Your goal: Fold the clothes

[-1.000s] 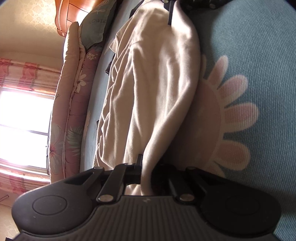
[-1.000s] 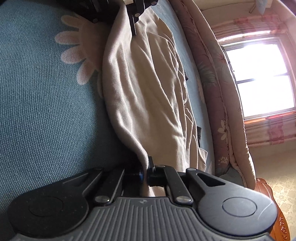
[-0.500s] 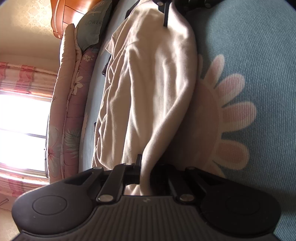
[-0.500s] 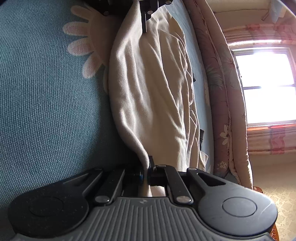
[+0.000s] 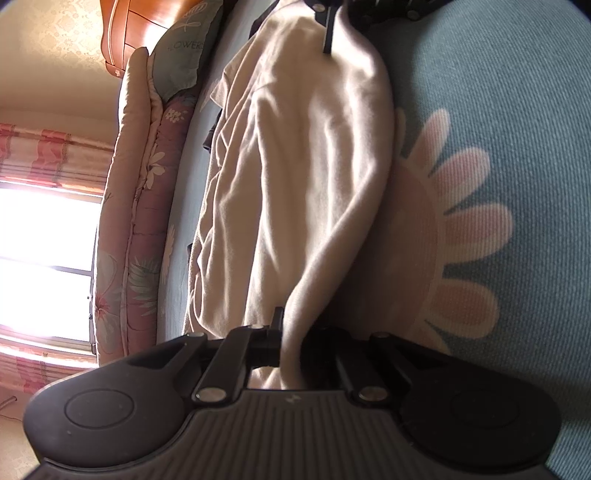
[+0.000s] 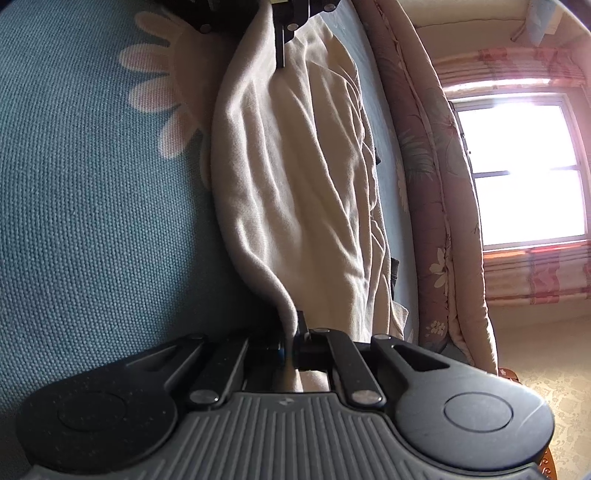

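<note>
1. Little has shifted since a second ago: both of your grippers stay clamped on the same cloth edge, and only the right wrist view has drifted, with the other gripper now sitting higher and nearer the top of that view.
2. Nearest, left wrist view: your left gripper has its black jaws pinched shut on a thin fold of the cream garment. The ribbed grey housing and round black pivots fill the bottom of the view.
3. Right wrist view: your right gripper is likewise closed to a narrow slit on the garment's rolled edge; cloth passes between the jaws and down behind them.
4. The garment is soft knit, matte, with long lengthwise creases. It is stretched between the two grippers, lying along the bed, with one rounded, folded-over long edge.
5. Under it: a teal bedspread, coarse woven texture, printed with a pale pink daisy just beside the garment's edge.
6. At the far end of each view, the opposite gripper bites the other end of the cloth.
7. Beyond: a padded quilt roll with a floral print along the bed's far side, a teal pillow, and a glossy wooden headboard.
8. Farthest: a blown-out bright window and pink striped curtains.
</note>
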`<action>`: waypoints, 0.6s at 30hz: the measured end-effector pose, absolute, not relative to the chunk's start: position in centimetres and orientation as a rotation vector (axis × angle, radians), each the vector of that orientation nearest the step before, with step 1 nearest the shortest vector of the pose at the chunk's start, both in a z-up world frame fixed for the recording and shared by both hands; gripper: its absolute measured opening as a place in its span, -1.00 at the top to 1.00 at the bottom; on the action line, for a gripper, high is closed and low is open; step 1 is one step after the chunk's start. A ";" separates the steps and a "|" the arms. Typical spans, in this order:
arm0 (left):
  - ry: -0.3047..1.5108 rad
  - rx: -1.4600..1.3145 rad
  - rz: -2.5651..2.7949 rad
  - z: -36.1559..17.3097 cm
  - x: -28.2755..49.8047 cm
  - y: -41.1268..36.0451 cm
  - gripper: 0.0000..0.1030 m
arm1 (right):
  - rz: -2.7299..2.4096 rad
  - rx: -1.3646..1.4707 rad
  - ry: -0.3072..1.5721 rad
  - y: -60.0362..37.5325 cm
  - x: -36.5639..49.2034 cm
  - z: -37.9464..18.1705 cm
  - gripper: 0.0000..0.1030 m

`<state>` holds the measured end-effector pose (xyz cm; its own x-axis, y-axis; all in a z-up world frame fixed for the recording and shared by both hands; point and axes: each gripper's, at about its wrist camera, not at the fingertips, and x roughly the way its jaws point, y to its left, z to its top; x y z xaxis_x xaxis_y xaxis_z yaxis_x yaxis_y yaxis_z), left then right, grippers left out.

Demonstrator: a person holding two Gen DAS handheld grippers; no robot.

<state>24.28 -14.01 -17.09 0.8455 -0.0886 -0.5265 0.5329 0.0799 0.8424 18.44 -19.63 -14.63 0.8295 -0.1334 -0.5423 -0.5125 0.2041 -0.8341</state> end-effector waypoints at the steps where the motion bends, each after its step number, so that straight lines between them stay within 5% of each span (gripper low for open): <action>1: 0.386 1.424 -0.484 -17.0 24.3 -14.0 0.99 | 0.286 -1.357 0.581 -19.6 18.5 -14.5 0.85; 18: 0.329 1.389 -0.461 -13.9 23.6 -13.5 0.98 | 0.307 -1.304 0.582 -20.1 19.3 -10.3 0.86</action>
